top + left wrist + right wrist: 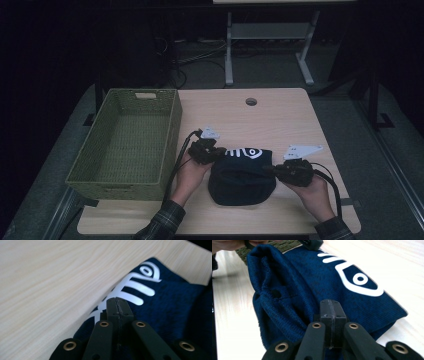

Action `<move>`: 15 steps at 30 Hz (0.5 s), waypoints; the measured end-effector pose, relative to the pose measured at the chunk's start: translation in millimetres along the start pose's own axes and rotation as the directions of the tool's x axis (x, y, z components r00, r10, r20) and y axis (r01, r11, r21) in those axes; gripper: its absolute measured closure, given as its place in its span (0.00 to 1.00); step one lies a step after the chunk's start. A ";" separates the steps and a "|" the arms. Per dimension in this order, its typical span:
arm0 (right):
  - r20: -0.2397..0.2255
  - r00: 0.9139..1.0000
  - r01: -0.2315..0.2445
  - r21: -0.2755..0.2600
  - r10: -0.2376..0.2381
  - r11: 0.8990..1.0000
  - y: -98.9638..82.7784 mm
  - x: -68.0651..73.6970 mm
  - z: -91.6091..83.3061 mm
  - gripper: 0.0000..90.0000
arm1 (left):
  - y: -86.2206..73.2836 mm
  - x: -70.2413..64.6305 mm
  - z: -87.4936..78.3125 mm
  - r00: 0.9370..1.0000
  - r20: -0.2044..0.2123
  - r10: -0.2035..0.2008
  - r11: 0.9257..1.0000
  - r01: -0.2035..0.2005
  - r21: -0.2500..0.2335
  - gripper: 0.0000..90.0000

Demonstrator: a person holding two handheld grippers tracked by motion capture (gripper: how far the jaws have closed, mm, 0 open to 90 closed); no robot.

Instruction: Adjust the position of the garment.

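- Folded navy garment (241,176) with white fish-bone print (244,152) lies low centre of the high view on the wooden table (280,120), right of the green woven basket (131,140).
- Left gripper (116,300): jaws pressed together at the garment's edge by the print; cannot tell if cloth is pinched.
- Right gripper (331,305): jaws clamped flat at the opposite edge, over the thick folds.
- Risk: a thin pinch slips on lifting, and the fold falls open.
- Risk: uneven grips let one side sag and snag the basket rim.
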State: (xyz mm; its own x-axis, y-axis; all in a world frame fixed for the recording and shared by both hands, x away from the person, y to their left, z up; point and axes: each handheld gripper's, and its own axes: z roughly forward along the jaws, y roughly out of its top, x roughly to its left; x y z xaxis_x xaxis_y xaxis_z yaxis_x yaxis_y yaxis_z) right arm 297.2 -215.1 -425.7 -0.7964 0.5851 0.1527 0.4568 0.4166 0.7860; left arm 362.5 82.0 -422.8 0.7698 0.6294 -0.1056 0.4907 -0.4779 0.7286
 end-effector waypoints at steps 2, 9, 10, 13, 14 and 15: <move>-0.008 1.000 -0.003 0.014 0.003 1.000 -4.2 2.5 1.9 1.00 | -4.8 1.2 6.6 1.000 0.001 -0.011 1.000 0.011 0.019 1.00; -0.037 0.999 -0.001 0.057 0.003 0.998 -12.8 11.7 10.5 1.00 | -10.8 0.7 17.3 1.000 0.003 -0.007 0.999 0.007 0.052 1.00; -0.037 0.999 -0.001 0.057 0.003 0.998 -12.8 11.7 10.5 1.00 | -11.3 1.0 18.4 1.000 0.004 -0.008 0.999 0.008 0.053 1.00; -0.038 0.999 0.004 0.083 -0.001 0.997 -18.4 15.3 15.4 1.00 | -12.0 1.2 20.9 1.000 0.009 -0.010 0.998 0.009 0.055 1.00; -0.044 0.999 0.003 0.092 0.001 0.996 -21.5 17.0 17.8 1.00 | -12.1 1.0 21.6 1.000 0.012 -0.010 0.998 0.009 0.057 1.00; -0.045 0.999 0.004 0.100 0.000 0.995 -22.7 18.1 18.8 1.00 | -12.6 0.8 23.6 1.000 0.013 -0.004 0.998 0.003 0.063 1.00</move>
State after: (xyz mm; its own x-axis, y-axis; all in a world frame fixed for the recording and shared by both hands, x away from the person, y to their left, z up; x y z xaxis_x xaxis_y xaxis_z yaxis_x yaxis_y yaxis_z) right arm 279.8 -200.9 -452.1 -0.8133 0.5535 0.1797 0.4908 0.4865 0.7228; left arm 366.6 74.1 -448.0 0.7733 0.6232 -0.1171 0.5178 -0.5140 0.6839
